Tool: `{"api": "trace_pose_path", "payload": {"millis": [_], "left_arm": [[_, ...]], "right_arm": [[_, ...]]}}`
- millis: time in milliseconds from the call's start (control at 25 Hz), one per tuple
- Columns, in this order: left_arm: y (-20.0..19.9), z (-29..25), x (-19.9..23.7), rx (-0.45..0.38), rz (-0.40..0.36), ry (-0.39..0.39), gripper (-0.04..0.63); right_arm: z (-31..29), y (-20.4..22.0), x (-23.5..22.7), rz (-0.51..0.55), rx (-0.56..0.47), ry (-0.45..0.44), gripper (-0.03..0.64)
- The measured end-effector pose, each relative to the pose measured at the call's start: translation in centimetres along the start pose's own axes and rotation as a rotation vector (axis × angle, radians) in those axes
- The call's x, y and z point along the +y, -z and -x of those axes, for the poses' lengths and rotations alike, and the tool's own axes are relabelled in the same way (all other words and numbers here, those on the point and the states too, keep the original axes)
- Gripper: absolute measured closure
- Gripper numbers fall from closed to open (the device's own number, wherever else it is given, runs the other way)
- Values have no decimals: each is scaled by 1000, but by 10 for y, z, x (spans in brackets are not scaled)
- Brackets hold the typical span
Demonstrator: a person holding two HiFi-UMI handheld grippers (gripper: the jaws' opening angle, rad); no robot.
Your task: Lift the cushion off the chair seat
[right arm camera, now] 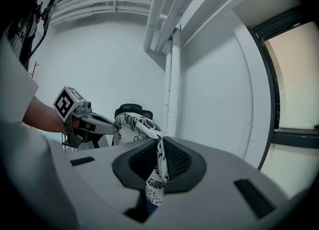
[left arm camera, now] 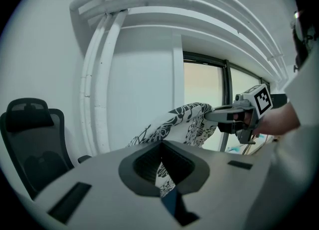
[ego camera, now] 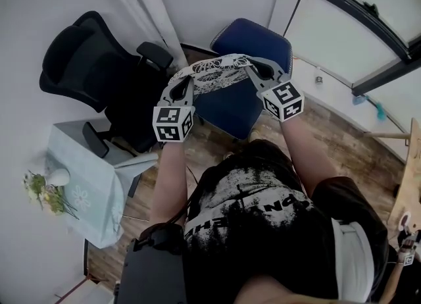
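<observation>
A white cushion with a black floral print hangs in the air above the blue chair, stretched between both grippers. My left gripper is shut on the cushion's left edge; its fabric runs between the jaws. My right gripper is shut on the cushion's right edge, with fabric pinched between its jaws. In the left gripper view the right gripper shows beyond the cushion. In the right gripper view the left gripper holds the far end of the cushion.
A black office chair stands to the left of the blue chair. A small table with a pale cloth and a flower vase sits at lower left. White pipes run up the corner wall. A window frame lies to the right.
</observation>
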State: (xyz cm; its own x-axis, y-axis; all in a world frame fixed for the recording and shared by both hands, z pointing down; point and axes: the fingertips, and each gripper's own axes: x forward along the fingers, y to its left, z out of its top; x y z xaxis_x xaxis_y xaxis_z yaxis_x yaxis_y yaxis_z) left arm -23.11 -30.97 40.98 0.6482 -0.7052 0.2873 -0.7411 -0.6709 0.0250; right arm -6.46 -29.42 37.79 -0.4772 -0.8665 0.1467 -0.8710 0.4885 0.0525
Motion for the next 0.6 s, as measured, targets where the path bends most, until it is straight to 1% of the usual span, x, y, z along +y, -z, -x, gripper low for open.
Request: {"api": "trace_pose_path", "payload": {"millis": [200, 360, 600], "left_arm": [[-2, 0, 2, -3, -10, -4, 583], [-1, -2, 3, 3, -33, -8, 583], [-1, -3, 1, -2, -27, -6, 583]], "right_arm": [[0, 0, 2, 6, -6, 7, 586], [-1, -1, 0, 5, -9, 19, 588], [0, 0, 0, 16, -3, 26, 589]]}}
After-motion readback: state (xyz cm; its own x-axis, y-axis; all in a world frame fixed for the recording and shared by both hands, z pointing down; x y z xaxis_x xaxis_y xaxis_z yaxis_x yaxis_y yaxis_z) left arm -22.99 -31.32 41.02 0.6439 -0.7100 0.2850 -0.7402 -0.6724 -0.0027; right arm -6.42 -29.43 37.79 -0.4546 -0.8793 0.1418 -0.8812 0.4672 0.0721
